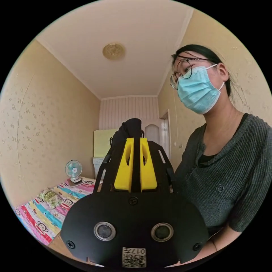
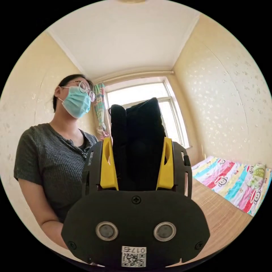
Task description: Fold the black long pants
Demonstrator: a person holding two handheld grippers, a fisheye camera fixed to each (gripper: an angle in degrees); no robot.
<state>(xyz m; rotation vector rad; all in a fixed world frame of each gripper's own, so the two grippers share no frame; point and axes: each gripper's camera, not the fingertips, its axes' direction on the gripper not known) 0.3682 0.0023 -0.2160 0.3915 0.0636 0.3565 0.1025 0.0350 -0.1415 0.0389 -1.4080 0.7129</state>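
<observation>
Both grippers point upward into the room. In the left gripper view, my left gripper [image 1: 135, 144] has its yellow jaws nearly together, pinching a thin edge of the black pants [image 1: 131, 129], which bunch up above the jaw tips. In the right gripper view, my right gripper [image 2: 138, 144] holds its yellow jaws wider apart, clamped on a thick wad of the black pants [image 2: 138, 133] that sticks out past the tips. The remainder of the pants hangs out of sight.
A person in a grey knit top [image 1: 226, 175] and a face mask stands close behind both grippers. A bed with a colourful striped sheet [image 2: 232, 178] and a woven mat [image 2: 218, 215] lies below. A small fan [image 1: 73, 170] stands on the bed. A window [image 2: 141, 96] is behind.
</observation>
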